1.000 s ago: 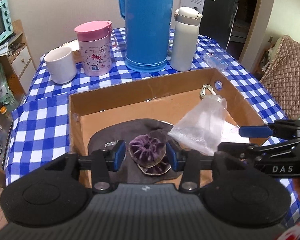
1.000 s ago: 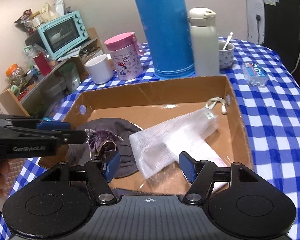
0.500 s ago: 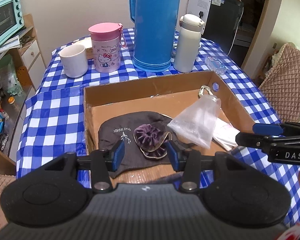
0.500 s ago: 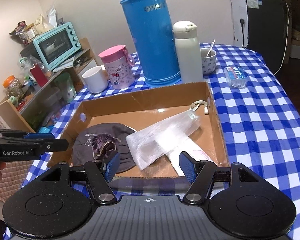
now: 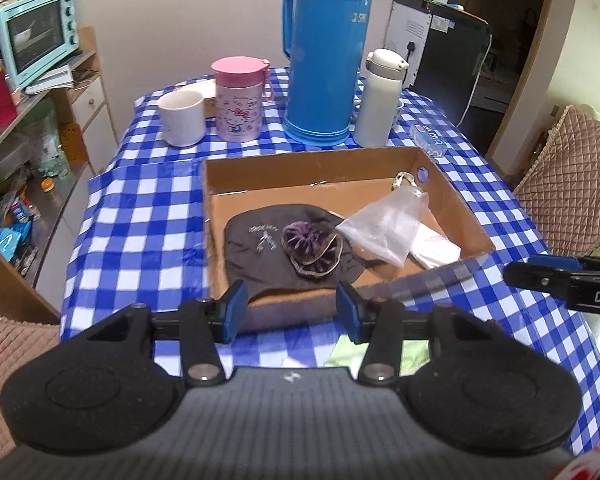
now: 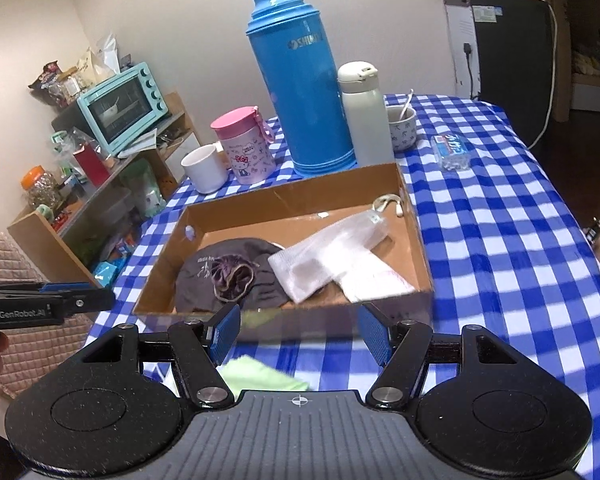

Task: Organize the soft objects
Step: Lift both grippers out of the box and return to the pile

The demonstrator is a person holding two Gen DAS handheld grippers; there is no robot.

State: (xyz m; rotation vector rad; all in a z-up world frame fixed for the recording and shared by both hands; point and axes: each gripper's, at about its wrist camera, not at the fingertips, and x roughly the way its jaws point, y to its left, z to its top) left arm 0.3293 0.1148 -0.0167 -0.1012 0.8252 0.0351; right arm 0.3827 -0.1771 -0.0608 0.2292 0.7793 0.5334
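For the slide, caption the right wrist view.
Open right gripper hovers before cardboard box holding cap, scrunchie, bag.

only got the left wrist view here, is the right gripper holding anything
Observer: No. The right gripper is open, with nothing between its fingers.
Operator: anything behind the white bottle
Observer: A small patterned cup with a spoon in it stands right beside the bottle.
Operator: what's that green patch past my fingers
Observer: A light green cloth. It lies on the tablecloth, outside the cardboard box, on its near side.
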